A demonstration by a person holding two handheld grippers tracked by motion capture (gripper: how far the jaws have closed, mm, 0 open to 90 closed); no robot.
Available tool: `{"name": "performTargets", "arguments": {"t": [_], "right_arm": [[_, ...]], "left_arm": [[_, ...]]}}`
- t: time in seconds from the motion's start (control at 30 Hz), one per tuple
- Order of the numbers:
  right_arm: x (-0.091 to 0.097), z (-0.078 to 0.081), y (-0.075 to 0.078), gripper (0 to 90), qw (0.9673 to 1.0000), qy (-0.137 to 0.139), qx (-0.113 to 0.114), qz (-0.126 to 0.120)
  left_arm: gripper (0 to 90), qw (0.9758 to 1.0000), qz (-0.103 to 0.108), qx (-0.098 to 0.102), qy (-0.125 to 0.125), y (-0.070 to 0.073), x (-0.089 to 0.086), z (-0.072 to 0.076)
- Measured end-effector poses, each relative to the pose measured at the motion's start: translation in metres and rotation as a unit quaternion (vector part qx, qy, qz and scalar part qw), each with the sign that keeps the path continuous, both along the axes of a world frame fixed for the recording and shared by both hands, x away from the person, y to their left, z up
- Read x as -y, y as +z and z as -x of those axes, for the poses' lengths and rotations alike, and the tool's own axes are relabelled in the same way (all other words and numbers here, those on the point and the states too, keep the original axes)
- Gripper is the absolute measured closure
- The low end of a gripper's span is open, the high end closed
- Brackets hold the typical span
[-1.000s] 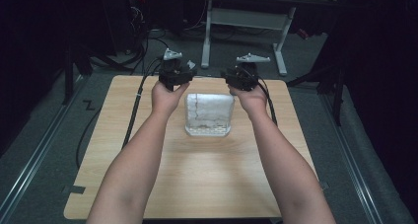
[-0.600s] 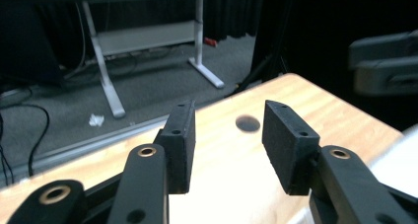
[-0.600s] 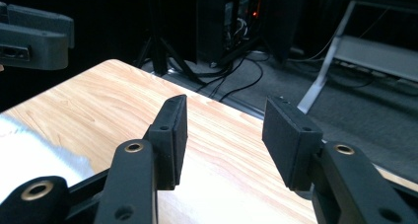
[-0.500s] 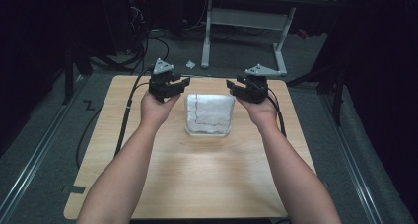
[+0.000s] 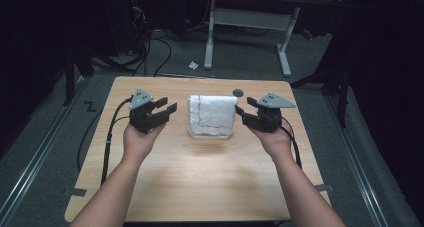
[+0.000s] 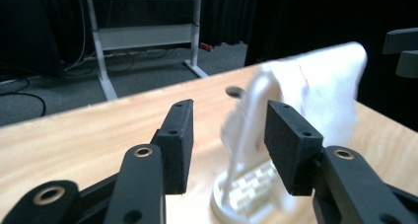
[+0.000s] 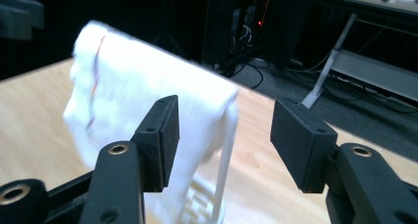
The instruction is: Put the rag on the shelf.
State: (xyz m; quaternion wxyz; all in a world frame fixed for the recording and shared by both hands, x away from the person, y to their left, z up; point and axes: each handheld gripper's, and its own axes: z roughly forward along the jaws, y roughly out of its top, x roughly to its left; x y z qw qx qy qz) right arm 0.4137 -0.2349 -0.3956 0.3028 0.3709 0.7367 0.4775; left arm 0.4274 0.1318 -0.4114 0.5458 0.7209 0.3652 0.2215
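Observation:
A white cloth [image 5: 212,114] with a red stitched line hangs over a white rack whose base [image 5: 210,135] stands on the wooden table [image 5: 200,177]. My left gripper [image 5: 169,106] sits to its left and my right gripper [image 5: 240,112] to its right, both apart from it. The jaws of both have just been opening, with nothing gripped between them. In the left gripper view the open left gripper [image 6: 229,115] faces the cloth [image 6: 325,86] and the rack's base [image 6: 246,194]. In the right gripper view the open right gripper [image 7: 224,115] faces the cloth [image 7: 148,76].
A dark round hole [image 5: 238,92] marks the table behind the cloth. Cables [image 5: 107,137] trail off the table's left edge. A white desk frame [image 5: 245,17] stands on the floor beyond, with a paper scrap [image 5: 193,65] near it.
Both hands have drawn outward and back from the top of the cloth to either side of it. Their jaws stand wider. The cloth stays draped on the rack.

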Motion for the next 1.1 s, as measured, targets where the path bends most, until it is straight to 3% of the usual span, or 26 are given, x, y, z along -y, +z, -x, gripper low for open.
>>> {"name": "performTargets", "arguments": {"t": [0.17, 0.23, 0.27, 0.3, 0.37, 0.4, 0.43, 0.53, 0.57, 0.6, 0.63, 0.67, 0.7, 0.73, 0.77, 0.83, 0.87, 0.93, 1.1], "right_arm": [[-0.001, 0.021, -0.019, 43.4, 0.9998, 0.009, -0.017, 0.011], [-0.003, 0.030, -0.028, 43.4, 0.9995, 0.010, -0.019, 0.024], [-0.003, 0.034, -0.033, 43.2, 0.9992, 0.011, -0.024, 0.030], [-0.004, 0.038, -0.038, 43.2, 0.9991, 0.012, -0.025, 0.032], [-0.004, 0.045, -0.048, 43.1, 0.9989, 0.014, -0.035, 0.028], [-0.005, 0.048, -0.054, 43.0, 0.9986, 0.014, -0.043, 0.026], [-0.005, 0.052, -0.061, 43.1, 0.9983, 0.015, -0.050, 0.025], [-0.008, 0.060, -0.084, 42.9, 0.9968, 0.013, -0.070, 0.036], [-0.008, 0.060, -0.084, 42.9, 0.9968, 0.013, -0.070, 0.036], [-0.010, 0.064, -0.100, 42.1, 0.9953, 0.011, -0.084, 0.048], [-0.010, 0.064, -0.100, 42.1, 0.9953, 0.011, -0.084, 0.048], [-0.010, 0.072, -0.112, 41.1, 0.9944, 0.001, -0.094, 0.048], [-0.010, 0.072, -0.112, 41.1, 0.9944, 0.001, -0.094, 0.048], [-0.006, 0.084, -0.124, 43.8, 0.9947, -0.008, -0.097, 0.033], [-0.005, 0.087, -0.126, 42.6, 0.9931, -0.006, -0.112, 0.036], [-0.003, 0.089, -0.127, 42.9, 0.9926, -0.007, -0.112, 0.046], [-0.001, 0.089, -0.128, 43.2, 0.9925, -0.011, -0.116, 0.037], [0.001, 0.087, -0.130, 43.1, 0.9915, -0.015, -0.127, 0.024], [0.002, 0.086, -0.134, 42.9, 0.9913, -0.013, -0.127, 0.033]], "left_arm": [[52.6, 0.9999, -0.008, -0.013, -0.009, -0.019, -0.004, 0.019], [52.1, 0.9995, -0.014, -0.026, -0.015, -0.037, -0.008, 0.034], [52.1, 0.9995, -0.014, -0.026, -0.015, -0.037, -0.008, 0.034], [51.9, 0.9985, -0.019, -0.047, -0.022, -0.050, -0.011, 0.044], [51.6, 0.9971, -0.027, -0.067, -0.026, -0.063, -0.013, 0.054], [51.6, 0.9971, -0.027, -0.067, -0.026, -0.063, -0.013, 0.054], [51.8, 0.9952, -0.041, -0.084, -0.030, -0.077, -0.013, 0.066], [51.5, 0.9924, -0.056, -0.103, -0.038, -0.098, -0.009, 0.081], [51.0, 0.9924, -0.056, -0.103, -0.038, -0.098, -0.009, 0.081], [50.7, 0.9900, -0.063, -0.119, -0.041, -0.108, -0.004, 0.091], [50.7, 0.9900, -0.063, -0.119, -0.041, -0.108, -0.004, 0.091], [50.6, 0.9848, -0.088, -0.139, -0.056, -0.112, 0.006, 0.098], [49.5, 0.9848, -0.088, -0.139, -0.056, -0.112, 0.006, 0.098], [48.8, 0.9827, -0.100, -0.139, -0.069, -0.113, 0.012, 0.101], [49.1, 0.9815, -0.130, -0.118, -0.077, -0.117, 0.019, 0.106], [49.2, 0.9807, -0.138, -0.113, -0.080, -0.119, 0.023, 0.105], [49.2, 0.9807, -0.138, -0.113, -0.080, -0.119, 0.023, 0.105], [49.1, 0.9831, -0.113, -0.118, -0.082, -0.118, 0.019, 0.098], [49.2, 0.9845, -0.085, -0.136, -0.072, -0.118, 0.008, 0.092]]}}
